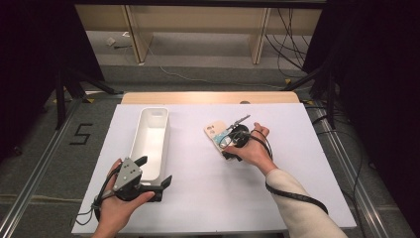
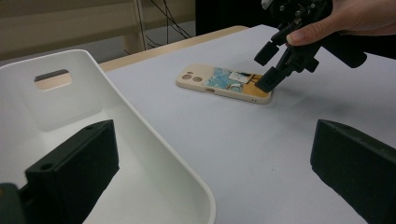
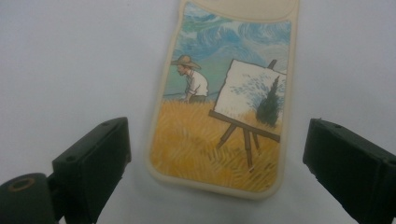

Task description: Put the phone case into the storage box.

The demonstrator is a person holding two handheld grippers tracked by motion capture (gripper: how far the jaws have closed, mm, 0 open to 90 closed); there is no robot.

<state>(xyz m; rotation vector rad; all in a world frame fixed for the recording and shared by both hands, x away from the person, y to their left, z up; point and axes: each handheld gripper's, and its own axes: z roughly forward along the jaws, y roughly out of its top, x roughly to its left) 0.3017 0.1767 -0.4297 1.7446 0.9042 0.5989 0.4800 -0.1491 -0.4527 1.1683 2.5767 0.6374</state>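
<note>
Flat, glossy painted phone case (image 3: 224,107)

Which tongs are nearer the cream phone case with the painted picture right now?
Right. The right tongs hang open directly over the cream phone case with the painted picture, jaws apart; the left tongs sit open beside the white plastic bin.

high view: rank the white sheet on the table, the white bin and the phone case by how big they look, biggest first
1. White sheet, by far the largest; it covers most of the table.
2. White bin, long and narrow, at the left of the sheet.
3. Phone case, smallest, partly covered by the right gripper, so its full outline is not visible.
</note>
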